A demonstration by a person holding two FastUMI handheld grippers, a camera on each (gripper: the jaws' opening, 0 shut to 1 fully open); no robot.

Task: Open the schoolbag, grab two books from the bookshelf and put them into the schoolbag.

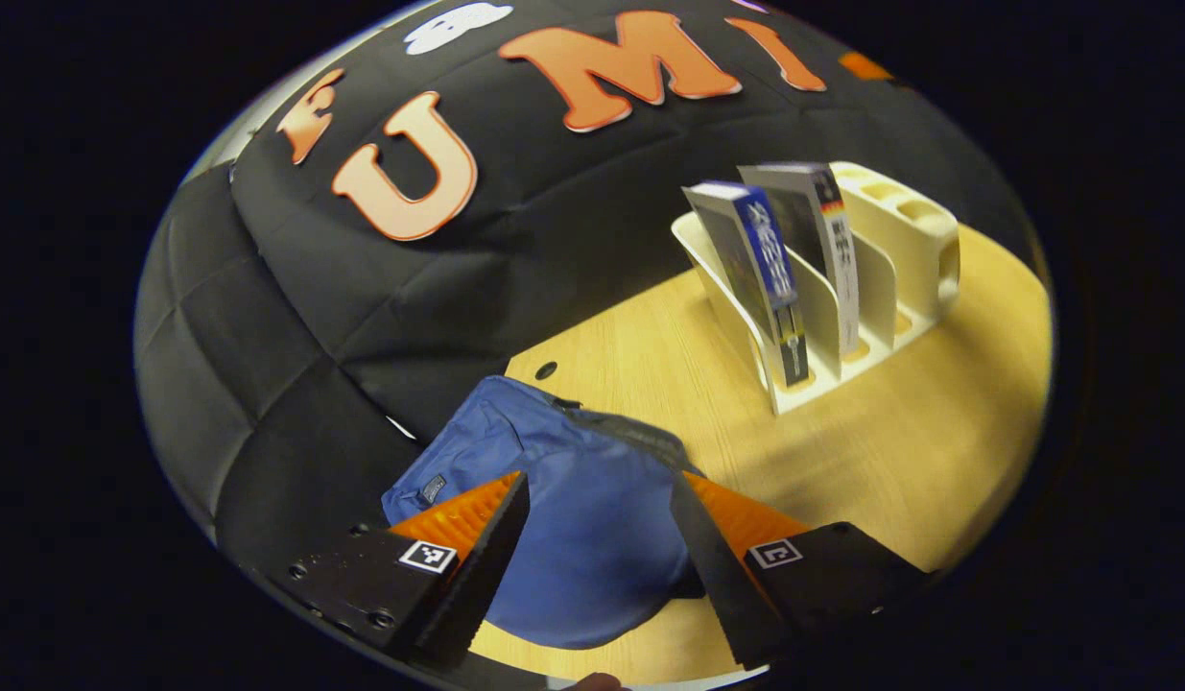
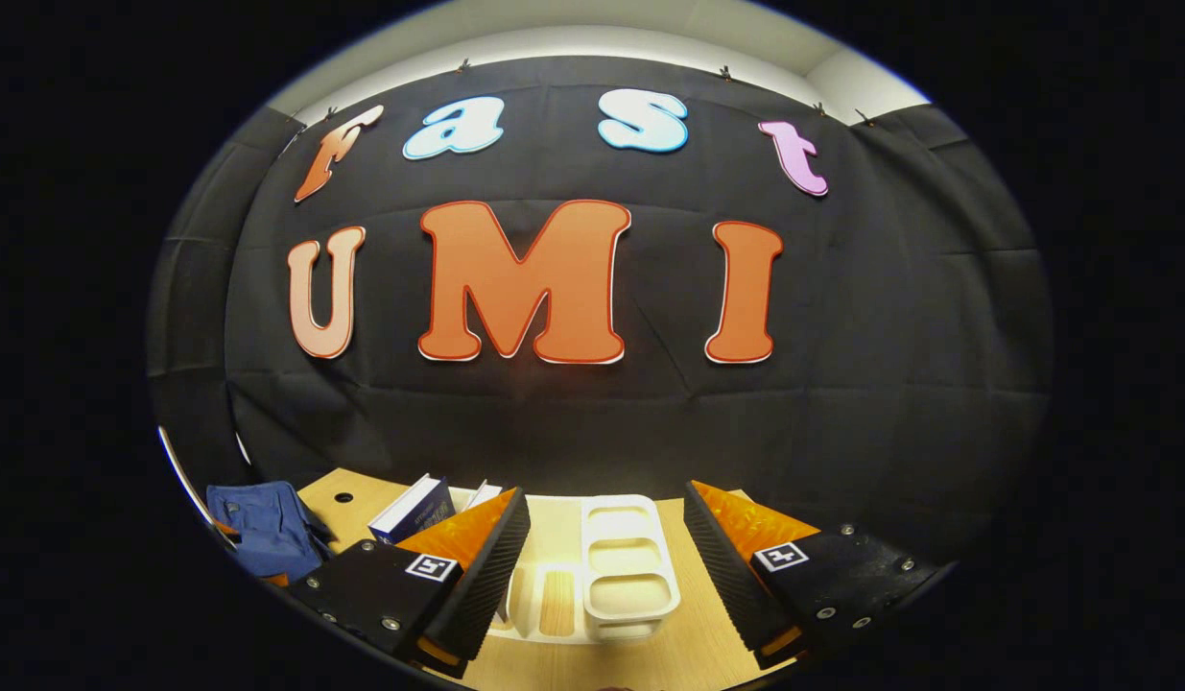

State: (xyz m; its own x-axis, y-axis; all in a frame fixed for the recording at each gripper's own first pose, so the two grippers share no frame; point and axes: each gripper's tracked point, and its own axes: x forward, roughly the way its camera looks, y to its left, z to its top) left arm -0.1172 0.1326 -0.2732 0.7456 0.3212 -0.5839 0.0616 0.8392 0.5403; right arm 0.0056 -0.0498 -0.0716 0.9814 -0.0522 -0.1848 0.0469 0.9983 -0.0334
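Left tongs (image 1: pixel 600 537) gaped wide, gripping nothing, poised just above the blue schoolbag (image 1: pixel 563 537), which lay directly ahead between the spread fingers on the tabletop (image 1: pixel 937 432). Zipper seam (image 1: pixel 616 427) ran across the far edge of the bag, crosswise to the fingers. Right tongs (image 2: pixel 606 557) likewise spread wide and empty, hovering over the cream bookshelf (image 2: pixel 623 566). Two books (image 1: pixel 793 269) stood leaning in its slots, up and right of the left tongs, spines upright. Judged: left tongs nearer the bag, right nearer the books.
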